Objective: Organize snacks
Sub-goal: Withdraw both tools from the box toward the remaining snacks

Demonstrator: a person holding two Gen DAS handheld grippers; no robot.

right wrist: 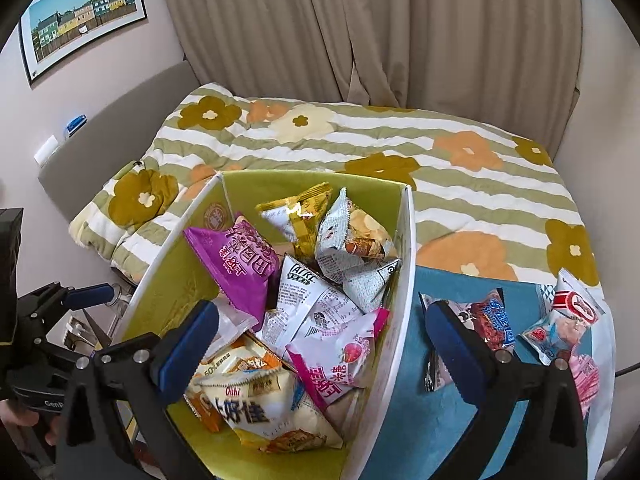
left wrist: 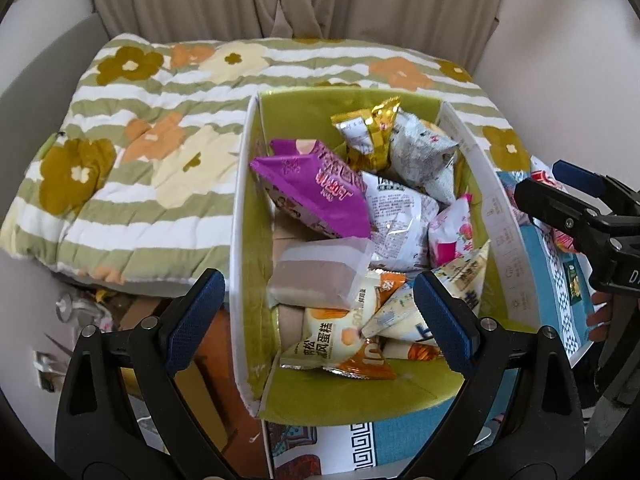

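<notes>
A white box with a green lining [left wrist: 240, 208] [right wrist: 405, 280] holds several snack packets: a purple bag [left wrist: 320, 192] [right wrist: 240, 264], a gold packet [left wrist: 372, 132], a silver packet [right wrist: 352, 256], a pink packet [right wrist: 340, 356] and a clear-wrapped cake [left wrist: 320, 276]. My left gripper [left wrist: 318, 320] hangs open over the box's near end, holding nothing. My right gripper [right wrist: 320, 344] is open too, above the pink packet, its right finger outside the box wall. Loose packets [right wrist: 490, 318] [right wrist: 572, 308] lie on the blue mat to the right.
The box stands on a blue patterned mat [right wrist: 440, 420] at the edge of a bed with a flowered, striped quilt [left wrist: 140, 140]. Beige curtains [right wrist: 400, 40] hang behind. A framed picture [right wrist: 84, 16] is on the left wall. Clutter lies on the floor at lower left [left wrist: 80, 312].
</notes>
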